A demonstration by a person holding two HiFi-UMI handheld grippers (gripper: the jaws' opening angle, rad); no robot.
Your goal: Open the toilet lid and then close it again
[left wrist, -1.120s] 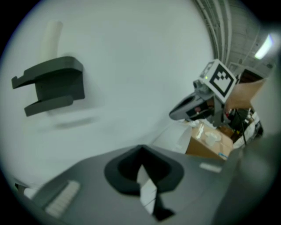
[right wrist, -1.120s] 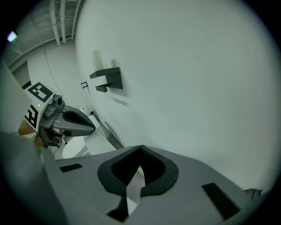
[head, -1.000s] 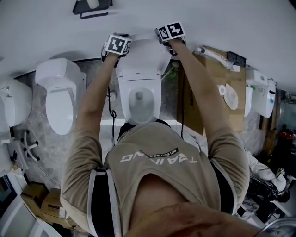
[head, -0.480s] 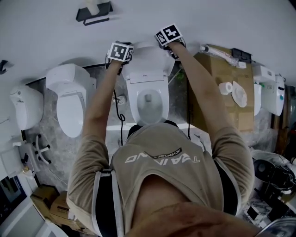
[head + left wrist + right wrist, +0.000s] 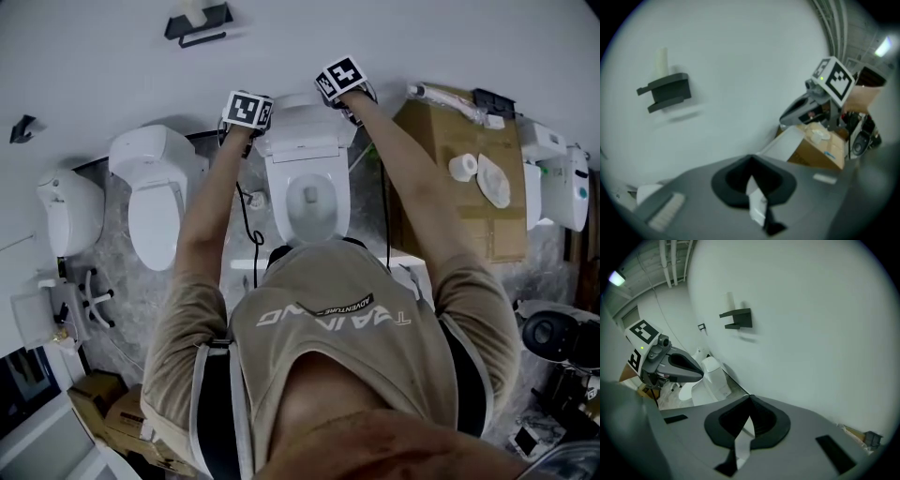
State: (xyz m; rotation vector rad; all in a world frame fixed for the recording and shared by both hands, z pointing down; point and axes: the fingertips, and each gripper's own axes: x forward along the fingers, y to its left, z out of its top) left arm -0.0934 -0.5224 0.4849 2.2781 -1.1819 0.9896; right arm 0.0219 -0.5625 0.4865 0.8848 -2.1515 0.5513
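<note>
Pinches the raised toilet lid (image 5: pixel 302 127) by its top edge, which runs crosswise from one gripper to the other. Sets the left gripper (image 5: pixel 255 118) on the left corner and the right gripper (image 5: pixel 343 94) on the right, with each pair of jaws clamped on a white sliver of rim. Holds the lid upright near the wall (image 5: pixel 422 37), above the bowl (image 5: pixel 314 202). Calls, most likely, for an even swing down toward the body.

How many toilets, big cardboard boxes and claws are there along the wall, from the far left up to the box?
Toilets: 3 (far-left toilet, second toilet, middle toilet)
Big cardboard box: 1
Claws: 2 (left claw, right claw, each shut on the raised lid)
Total: 6
</note>
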